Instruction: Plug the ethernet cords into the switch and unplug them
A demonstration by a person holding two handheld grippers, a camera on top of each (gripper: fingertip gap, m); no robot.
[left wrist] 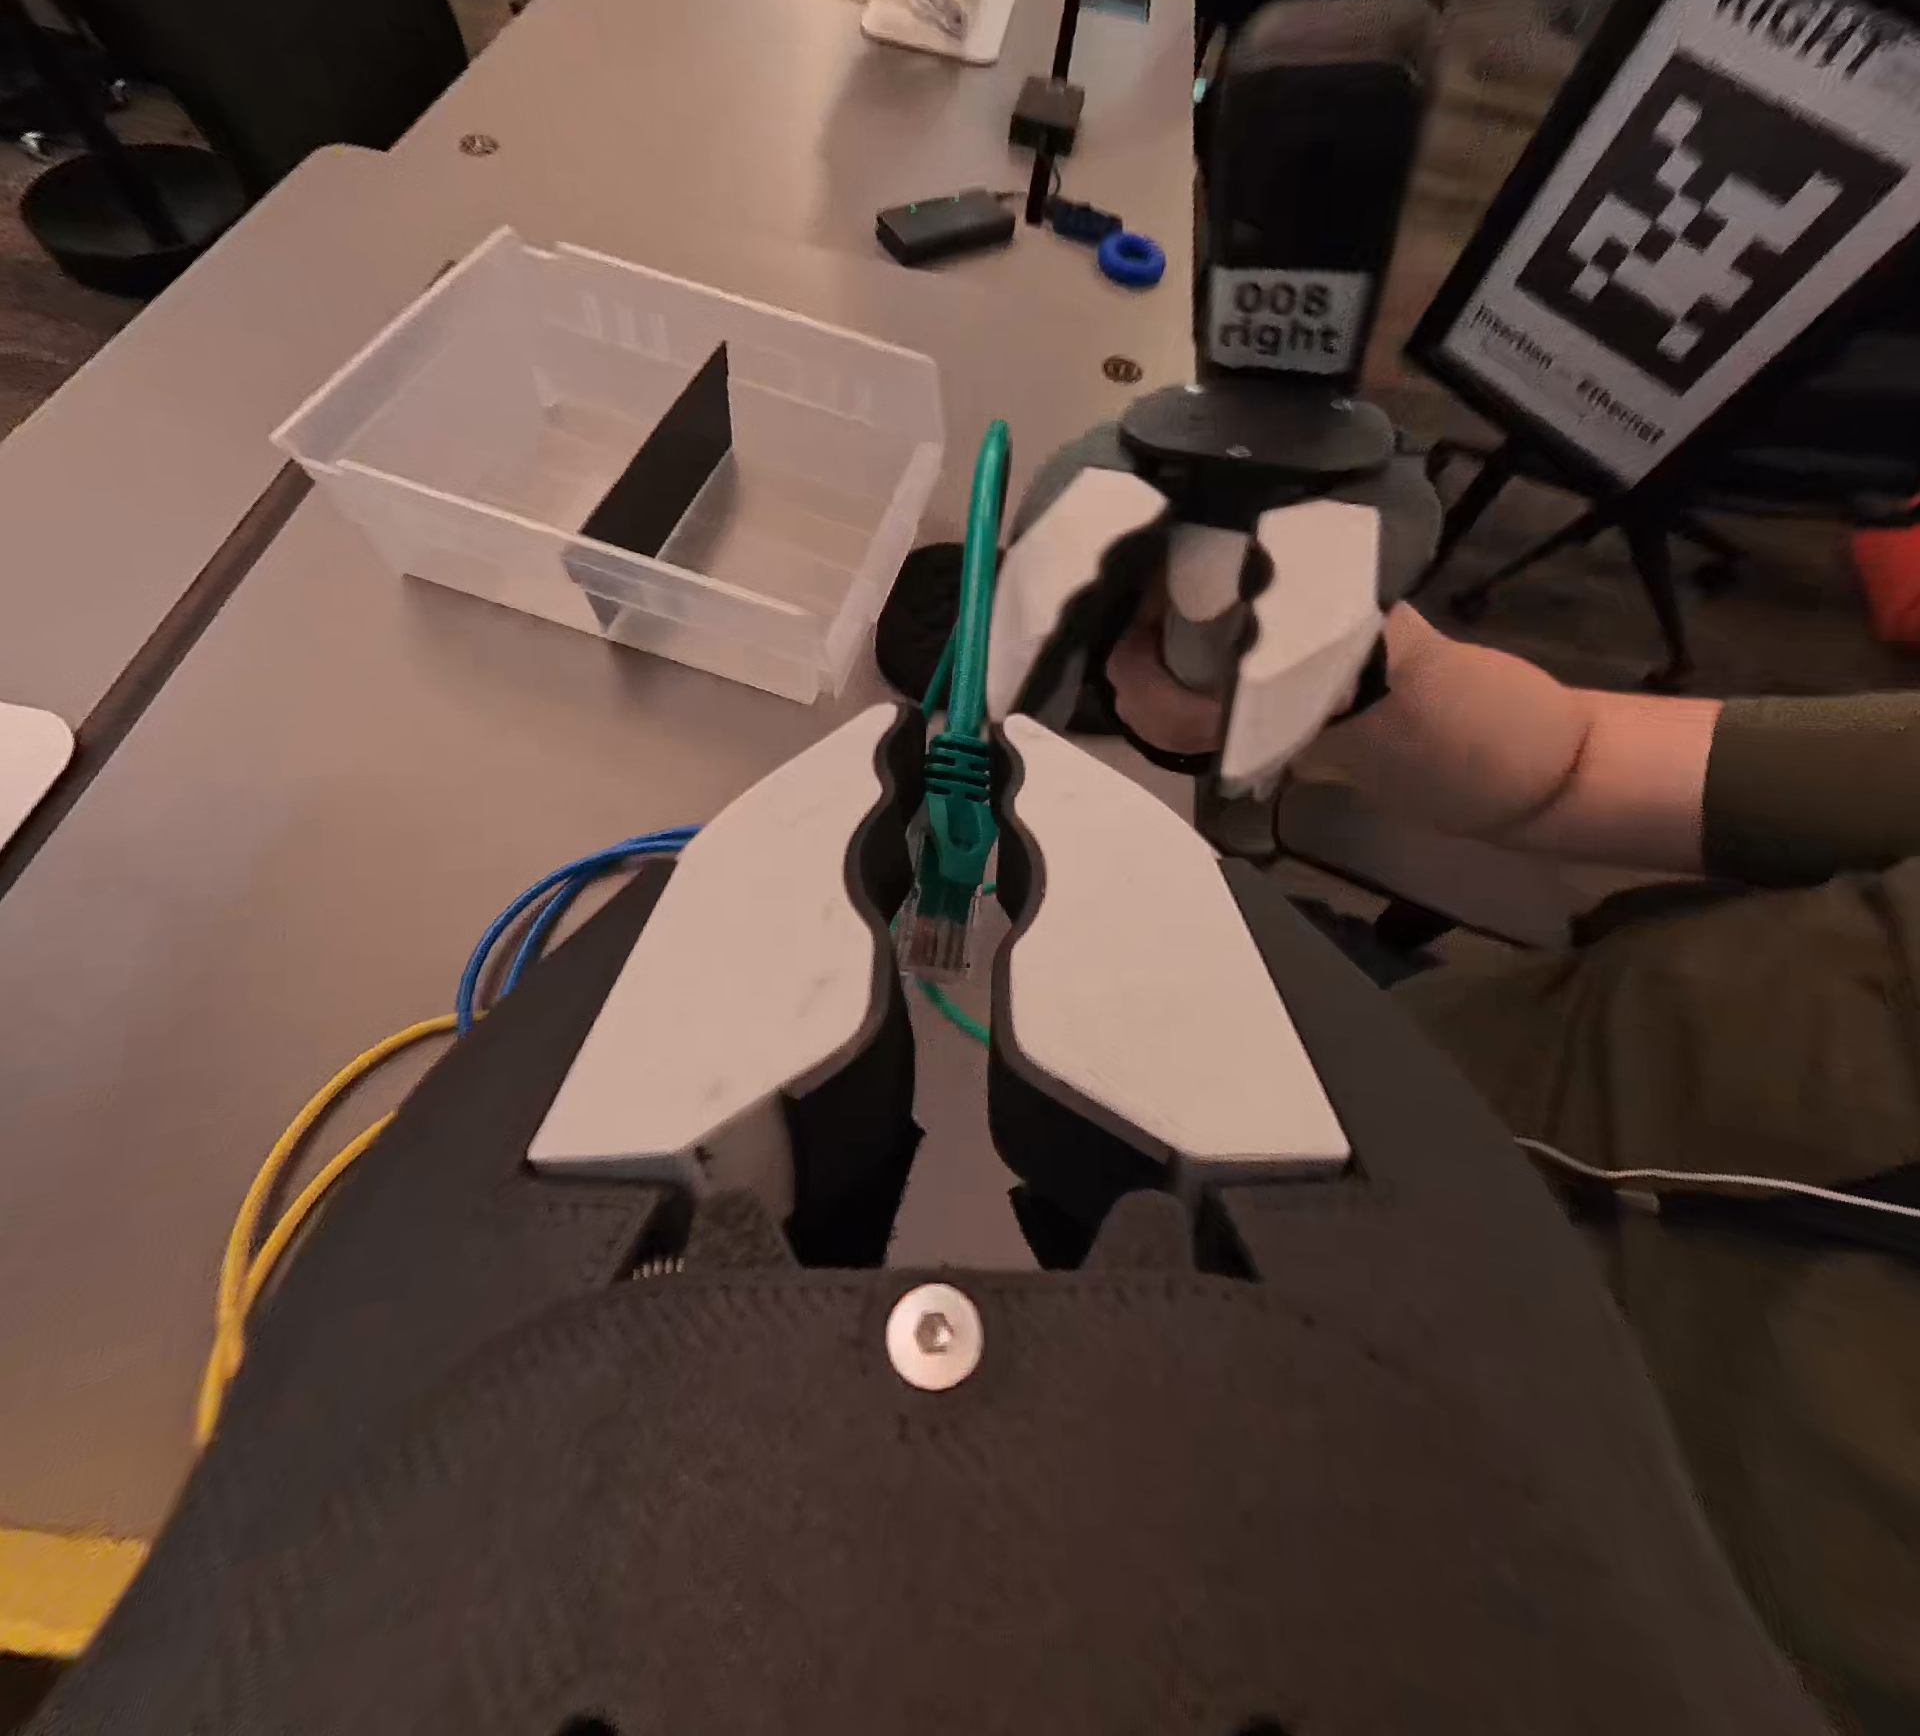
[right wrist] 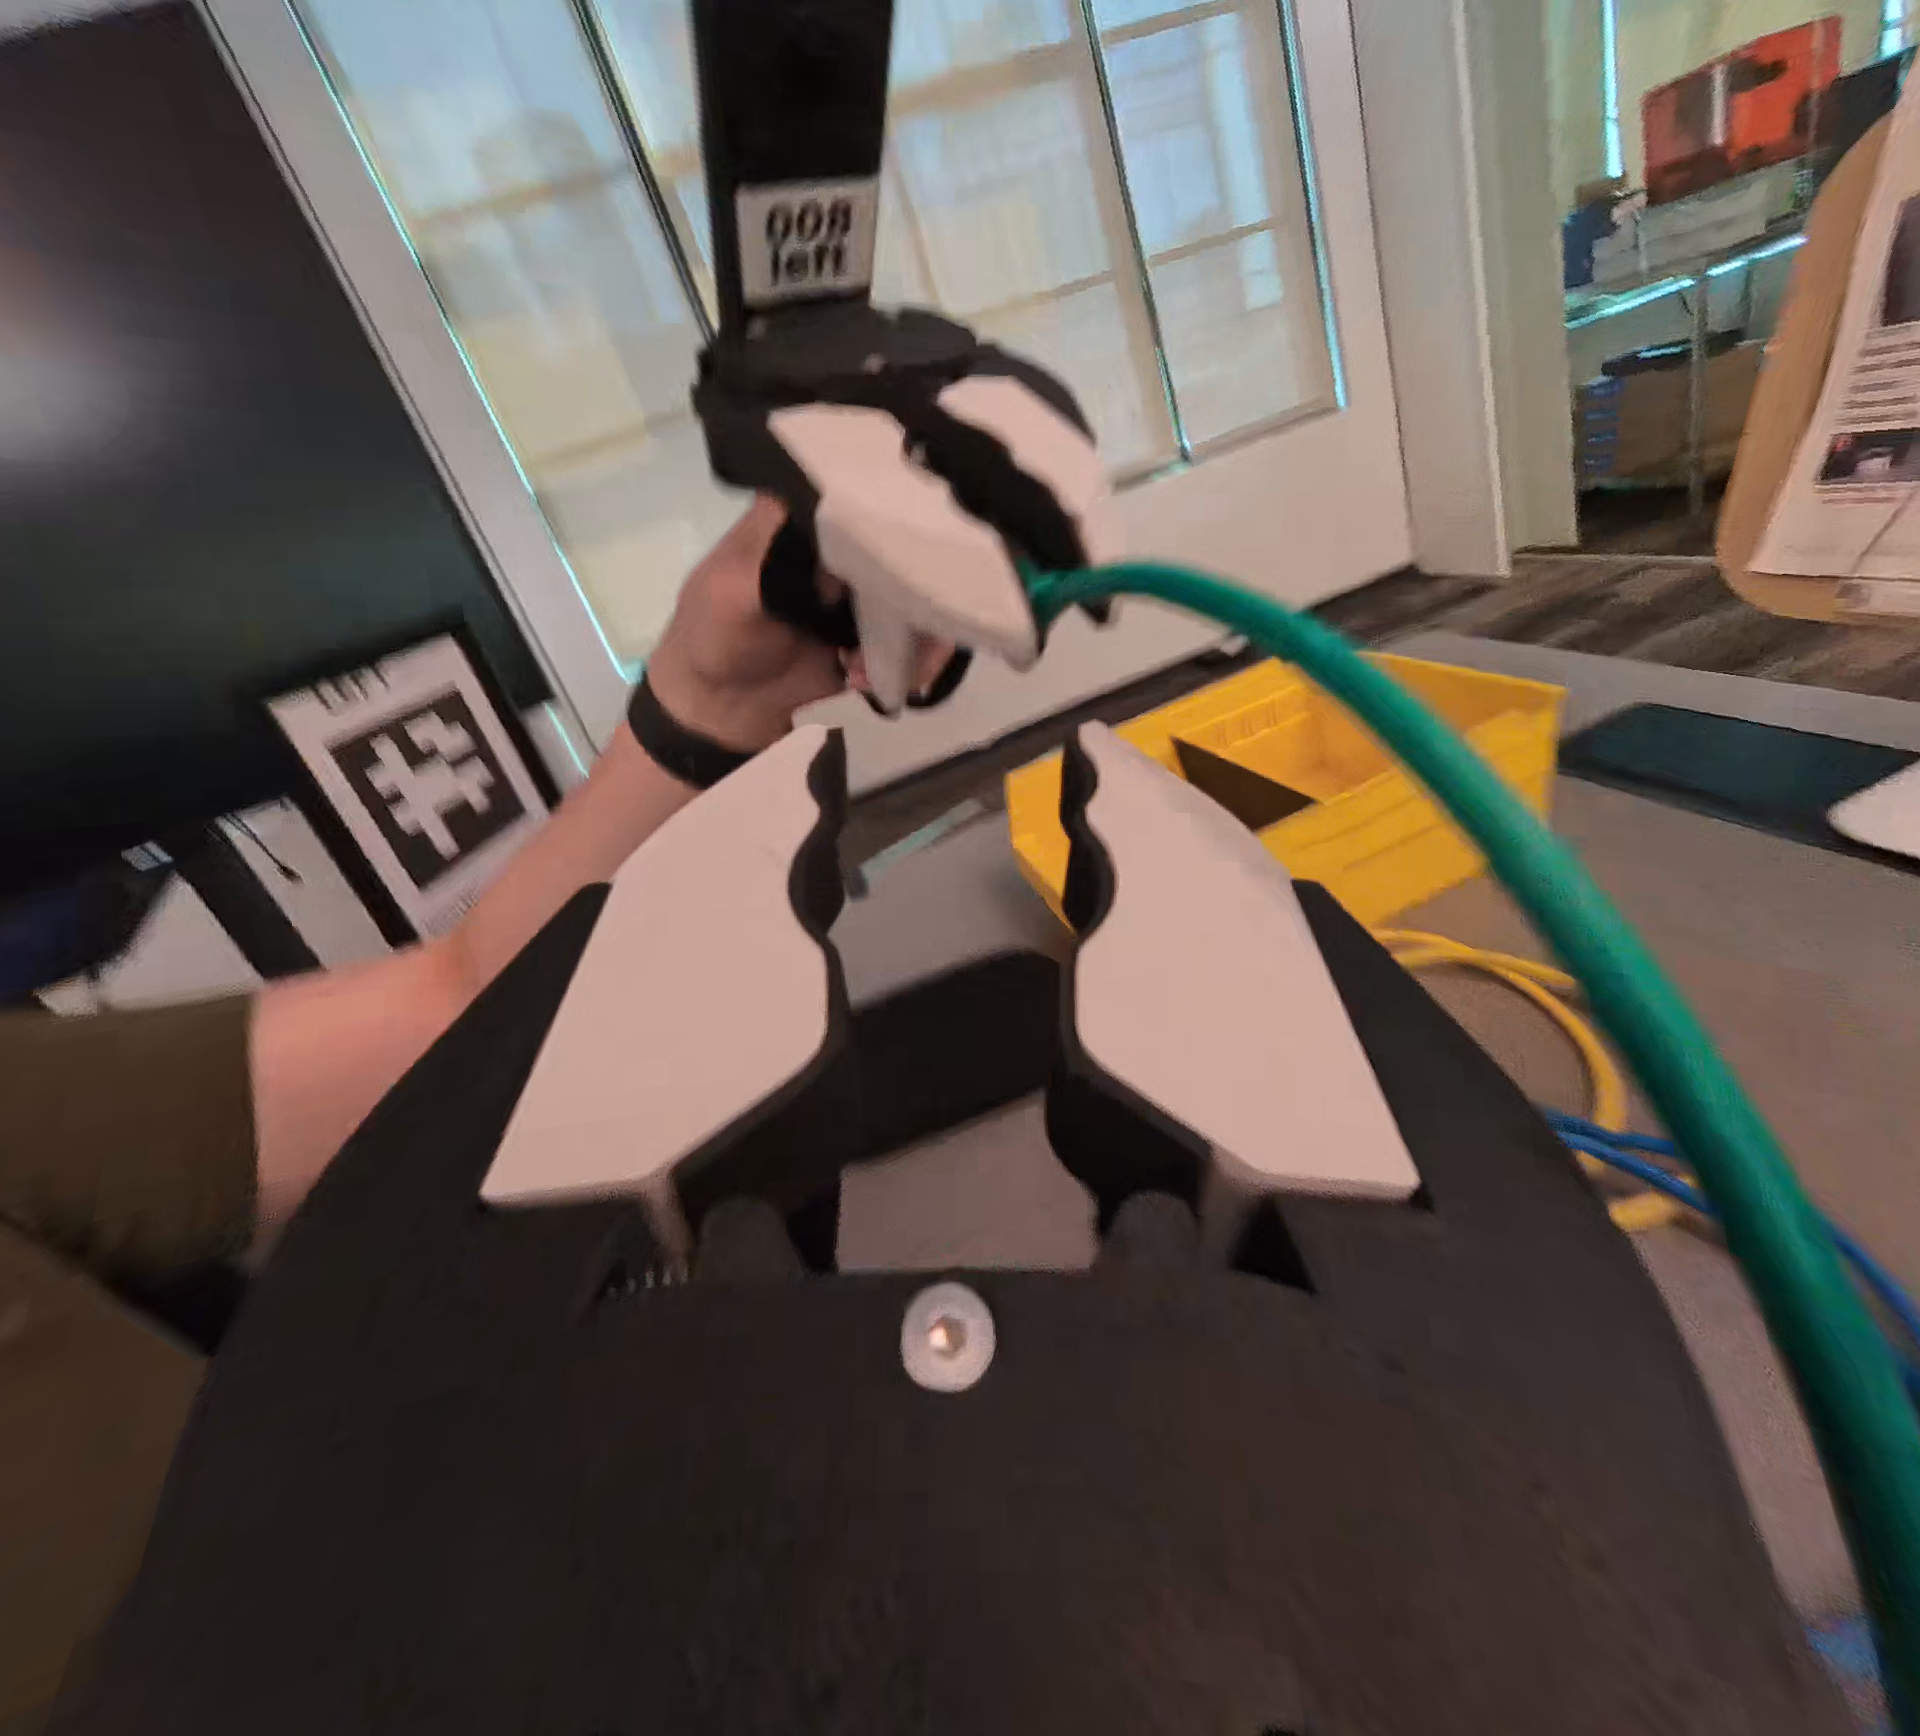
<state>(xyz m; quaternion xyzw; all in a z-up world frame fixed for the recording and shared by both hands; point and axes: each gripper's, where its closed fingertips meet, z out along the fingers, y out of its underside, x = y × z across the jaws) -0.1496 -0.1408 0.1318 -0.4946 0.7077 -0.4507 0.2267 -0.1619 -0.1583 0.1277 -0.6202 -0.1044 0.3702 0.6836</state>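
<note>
My left gripper (left wrist: 951, 728) is shut on the plug end of a green ethernet cord (left wrist: 954, 839) and holds it in the air, clear connector pointing back toward the camera. The cord loops up past the fingertips. My right gripper (right wrist: 956, 751) is open and empty, facing the left gripper (right wrist: 1049, 606), from which the green cord (right wrist: 1455, 813) arcs down to the right. In the left wrist view the right gripper (left wrist: 1117, 741) hangs just beyond the cord loop. A flat black object (right wrist: 935, 1052) lies on the table under my right fingers; I cannot tell whether it is the switch.
Blue cords (left wrist: 540, 907) and yellow cords (left wrist: 270, 1198) lie on the grey table (left wrist: 416, 803). A clear bin (left wrist: 623, 481) with a black divider stands ahead. A yellow bin (right wrist: 1351, 813) is nearby. A small black box (left wrist: 943, 226) with green lights sits farther back. A framed marker sign (left wrist: 1683, 232) stands at the right. Left and right tips are no more than a few centimetres apart.
</note>
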